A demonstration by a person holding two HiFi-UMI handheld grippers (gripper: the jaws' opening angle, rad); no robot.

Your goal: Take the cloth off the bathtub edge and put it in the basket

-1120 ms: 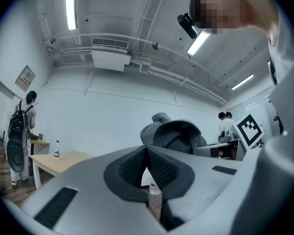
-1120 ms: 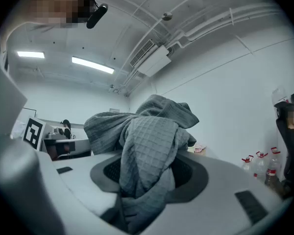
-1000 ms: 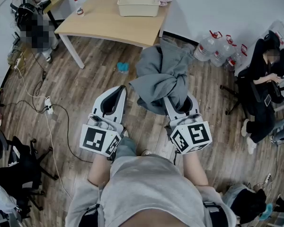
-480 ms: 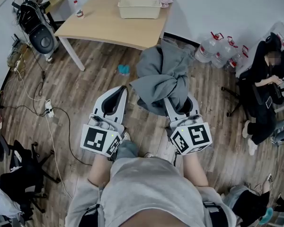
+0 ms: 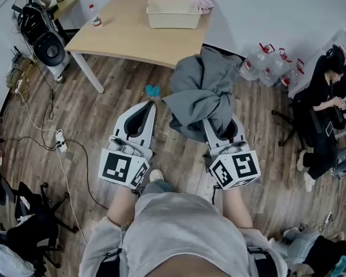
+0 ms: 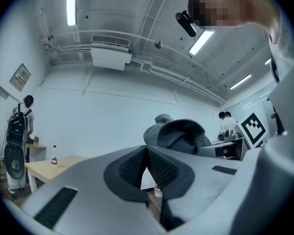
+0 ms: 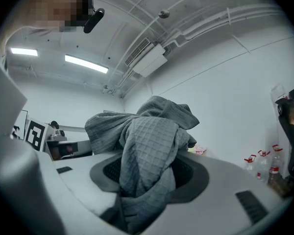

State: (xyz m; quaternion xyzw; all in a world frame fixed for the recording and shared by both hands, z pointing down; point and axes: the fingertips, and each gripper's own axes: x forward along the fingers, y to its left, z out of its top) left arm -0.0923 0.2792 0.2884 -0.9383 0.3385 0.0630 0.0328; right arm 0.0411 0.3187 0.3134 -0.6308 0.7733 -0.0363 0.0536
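A bunched grey waffle-weave cloth (image 5: 202, 94) hangs in the air over the wooden floor, with my right gripper (image 5: 219, 127) shut on it. In the right gripper view the cloth (image 7: 152, 141) fills the gap between the jaws of the right gripper (image 7: 147, 177) and piles up above them. My left gripper (image 5: 143, 113) is held beside it to the left, shut, with nothing in it. In the left gripper view the pads of the left gripper (image 6: 147, 161) meet and the cloth (image 6: 179, 133) shows just beyond. A cream basket (image 5: 173, 13) stands on the far wooden table (image 5: 127, 36).
A small bottle (image 5: 96, 21) and a pink cloth (image 5: 199, 1) also lie on the table. Several water jugs (image 5: 265, 68) stand by the wall at right, next to a seated person (image 5: 326, 97). A blue object (image 5: 153, 90) lies on the floor ahead; cables and a power strip (image 5: 60, 142) are at left.
The table and basket have shifted slightly right and lower in the head view. Both grippers keep their pose, and the cloth stays in the right one. A shoe now shows below the left gripper.
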